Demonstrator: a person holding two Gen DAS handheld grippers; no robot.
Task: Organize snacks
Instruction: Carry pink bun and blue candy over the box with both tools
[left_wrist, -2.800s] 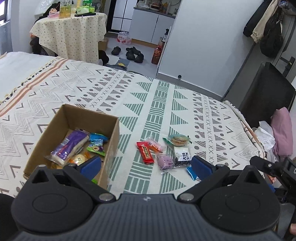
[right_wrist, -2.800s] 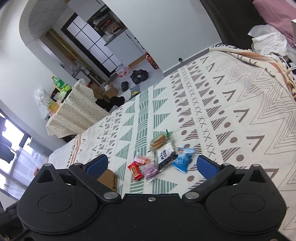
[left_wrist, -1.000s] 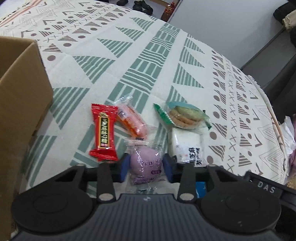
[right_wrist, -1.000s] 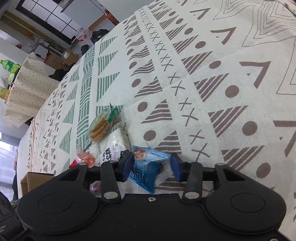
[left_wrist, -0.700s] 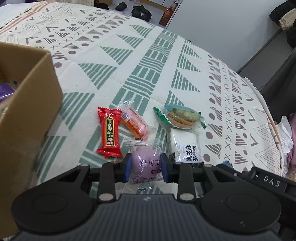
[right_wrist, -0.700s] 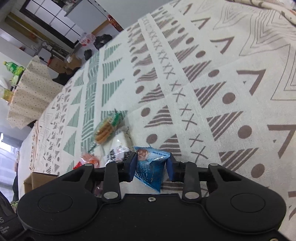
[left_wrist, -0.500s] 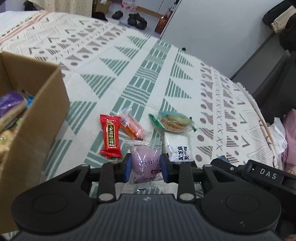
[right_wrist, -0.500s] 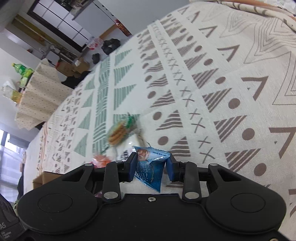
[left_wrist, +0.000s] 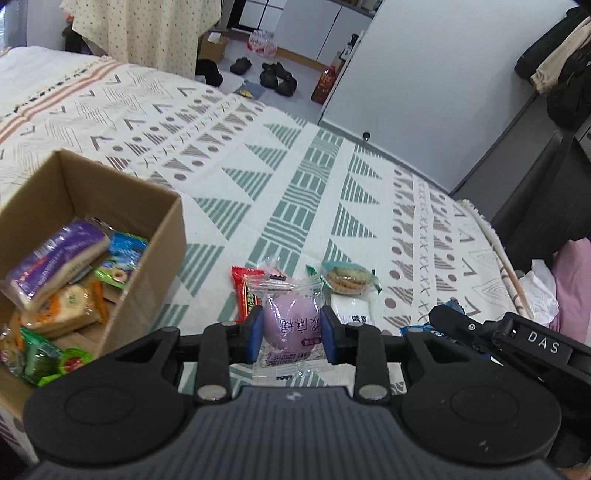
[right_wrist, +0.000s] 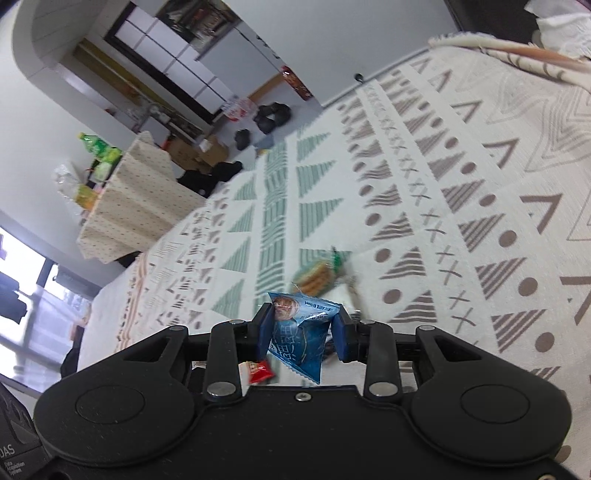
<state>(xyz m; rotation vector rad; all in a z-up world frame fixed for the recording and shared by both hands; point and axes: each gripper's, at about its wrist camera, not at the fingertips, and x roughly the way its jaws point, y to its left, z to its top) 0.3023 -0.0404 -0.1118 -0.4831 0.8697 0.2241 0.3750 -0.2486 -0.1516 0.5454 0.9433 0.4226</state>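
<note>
Left wrist: left gripper (left_wrist: 291, 334) clamps purple snack (left_wrist: 290, 325), long axis along fingers.

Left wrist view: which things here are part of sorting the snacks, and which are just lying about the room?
Job:
- purple snack packet, held in the left gripper
- blue snack packet, held in the right gripper
- cardboard box with snacks inside
- red bar, biscuit pack, white packet on the bedspread

Lying about:
- shoes
- pink cloth
- hanging clothes
</note>
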